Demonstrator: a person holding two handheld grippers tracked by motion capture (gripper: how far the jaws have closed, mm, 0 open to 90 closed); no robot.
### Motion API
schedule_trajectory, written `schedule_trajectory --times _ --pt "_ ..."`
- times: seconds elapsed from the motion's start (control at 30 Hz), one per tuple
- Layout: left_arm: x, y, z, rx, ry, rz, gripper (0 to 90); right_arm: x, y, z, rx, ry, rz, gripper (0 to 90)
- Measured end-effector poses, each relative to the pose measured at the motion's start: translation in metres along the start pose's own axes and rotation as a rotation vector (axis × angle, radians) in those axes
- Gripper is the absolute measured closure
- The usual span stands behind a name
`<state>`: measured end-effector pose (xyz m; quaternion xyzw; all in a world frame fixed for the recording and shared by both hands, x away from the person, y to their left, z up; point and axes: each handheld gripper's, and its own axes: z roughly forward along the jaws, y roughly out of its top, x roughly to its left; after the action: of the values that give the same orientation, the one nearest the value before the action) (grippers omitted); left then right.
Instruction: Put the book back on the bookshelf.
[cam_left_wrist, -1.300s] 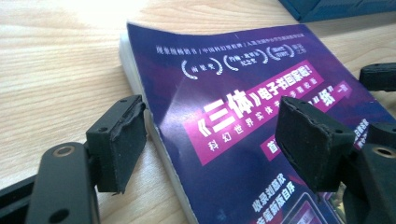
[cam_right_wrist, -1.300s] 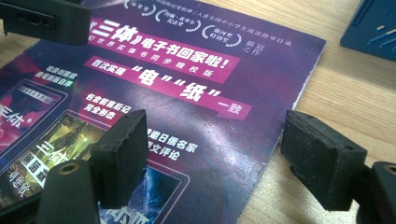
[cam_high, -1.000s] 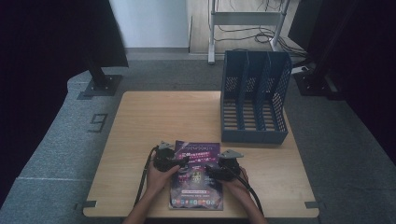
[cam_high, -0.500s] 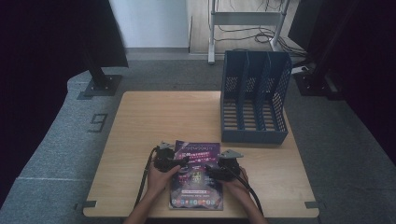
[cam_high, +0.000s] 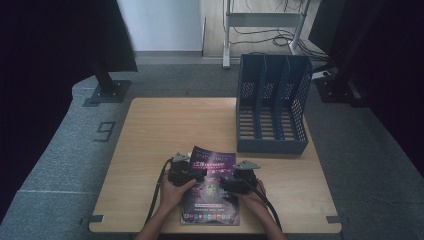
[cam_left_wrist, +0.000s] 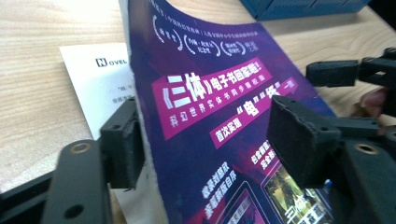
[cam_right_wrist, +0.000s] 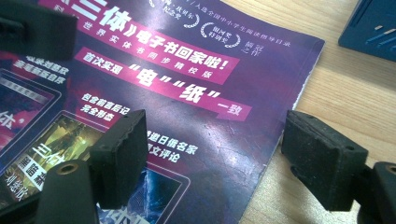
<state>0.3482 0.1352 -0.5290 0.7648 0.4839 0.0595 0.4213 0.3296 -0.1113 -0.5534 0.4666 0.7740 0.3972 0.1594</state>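
Fingers (cam_left_wrist: 122, 140) of both grippers straddle the purple magazine's (cam_high: 212, 186) opposite edges.

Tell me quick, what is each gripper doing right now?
Left gripper: open, jaws just been closing around the purple glossy magazine's lifted edge.
Right gripper: open, straddling the magazine's other edge.

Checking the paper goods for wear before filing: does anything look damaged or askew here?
The purple magazine has a frayed white left edge, and its cover lifts between the left gripper jaws, which have just been closing. A white slip pokes out underneath.
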Motion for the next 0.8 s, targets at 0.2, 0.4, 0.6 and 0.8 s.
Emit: schedule_trajectory --times 0.2,0.4,0.6,0.8 --pt "0.004 0.005 0.009 0.038 0.005 0.015 34.7 -0.001 0.000 0.000 0.000 0.002 -0.004 22.3" --pt "0.008 0.017 0.020 0.089 0.005 0.024 39.0 -0.001 0.000 0.000 0.000 0.004 -0.002 22.5" --pt "0.008 0.014 0.018 0.106 0.041 0.063 55.0 -0.001 0.000 0.000 0.001 0.004 -0.004 22.6" --pt "0.001 0.012 0.013 0.084 0.084 0.145 65.4 -0.001 0.000 0.000 0.000 0.004 -0.004 22.5"
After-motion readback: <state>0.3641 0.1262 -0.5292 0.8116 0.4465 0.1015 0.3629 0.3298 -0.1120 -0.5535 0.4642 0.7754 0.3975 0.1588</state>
